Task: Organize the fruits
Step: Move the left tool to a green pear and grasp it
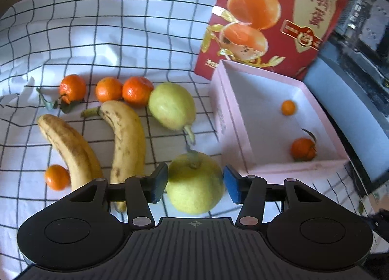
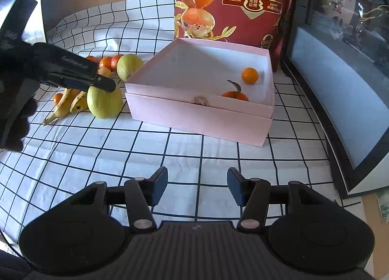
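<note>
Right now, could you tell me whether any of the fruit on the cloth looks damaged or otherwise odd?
Both bananas look past their best: the left banana and the right banana carry brown streaks and spots along their skins. The checked cloth is rumpled under them. The pears and tangerines show no visible damage.

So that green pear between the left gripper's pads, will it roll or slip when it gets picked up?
The pear looks round and smooth, so it may roll if nudged. It nearly fills the gap of the left gripper, so a grip across its widest part should probably hold. Its skin looks glossy, so it could slip under a light squeeze.
</note>
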The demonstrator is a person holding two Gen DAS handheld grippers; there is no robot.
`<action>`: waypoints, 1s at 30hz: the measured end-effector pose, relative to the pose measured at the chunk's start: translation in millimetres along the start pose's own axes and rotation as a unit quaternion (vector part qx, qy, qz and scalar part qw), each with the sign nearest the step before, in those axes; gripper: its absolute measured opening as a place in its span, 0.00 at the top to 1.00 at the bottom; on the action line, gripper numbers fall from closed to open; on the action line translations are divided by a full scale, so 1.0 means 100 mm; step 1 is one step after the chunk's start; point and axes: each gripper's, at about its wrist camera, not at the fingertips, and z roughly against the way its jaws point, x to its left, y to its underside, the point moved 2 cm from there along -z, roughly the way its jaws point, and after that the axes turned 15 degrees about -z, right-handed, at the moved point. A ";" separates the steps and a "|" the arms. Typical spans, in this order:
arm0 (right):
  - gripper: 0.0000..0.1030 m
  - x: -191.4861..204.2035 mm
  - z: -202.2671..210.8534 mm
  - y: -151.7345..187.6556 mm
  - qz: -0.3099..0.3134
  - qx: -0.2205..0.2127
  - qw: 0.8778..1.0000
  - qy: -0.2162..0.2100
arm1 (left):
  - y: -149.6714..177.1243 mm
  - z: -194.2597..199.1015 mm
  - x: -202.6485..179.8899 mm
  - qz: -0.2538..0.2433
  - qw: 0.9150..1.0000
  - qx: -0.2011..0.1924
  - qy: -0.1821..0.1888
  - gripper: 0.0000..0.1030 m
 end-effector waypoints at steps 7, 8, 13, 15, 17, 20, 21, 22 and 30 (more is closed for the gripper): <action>0.47 0.07 -0.01 0.02 0.018 -0.001 1.000 0.004 | 0.01 -0.18 -0.02 0.000 1.000 0.005 -0.004 0.37; 0.47 0.07 0.01 0.03 0.019 -0.002 1.000 0.007 | 0.01 -0.21 -0.02 -0.002 1.000 0.006 -0.004 0.36; 0.47 0.00 0.02 0.03 0.009 -0.004 1.000 0.020 | 0.03 -0.29 -0.03 -0.026 1.000 0.008 0.000 0.36; 0.47 -0.02 0.03 0.02 0.006 -0.004 1.000 0.023 | 0.04 -0.28 -0.04 -0.032 0.999 0.007 0.002 0.36; 0.47 -0.01 0.06 -0.02 0.007 -0.012 1.000 0.023 | 0.05 -0.25 -0.04 -0.033 0.999 0.010 0.006 0.36; 0.47 0.08 0.11 -0.18 0.022 -0.026 0.999 0.008 | 0.11 -0.16 -0.04 -0.040 0.999 0.006 0.009 0.36; 0.47 0.14 0.12 -0.25 0.032 -0.031 0.999 0.002 | 0.13 -0.12 -0.04 -0.040 0.999 0.005 0.010 0.36; 0.47 0.21 0.13 -0.33 0.045 -0.034 0.998 -0.006 | 0.16 -0.09 -0.03 -0.038 0.999 0.004 0.012 0.36; 0.42 1.04 -0.18 -1.23 0.152 0.012 0.984 -0.095 | 0.47 0.40 0.15 0.015 0.999 -0.014 0.033 0.38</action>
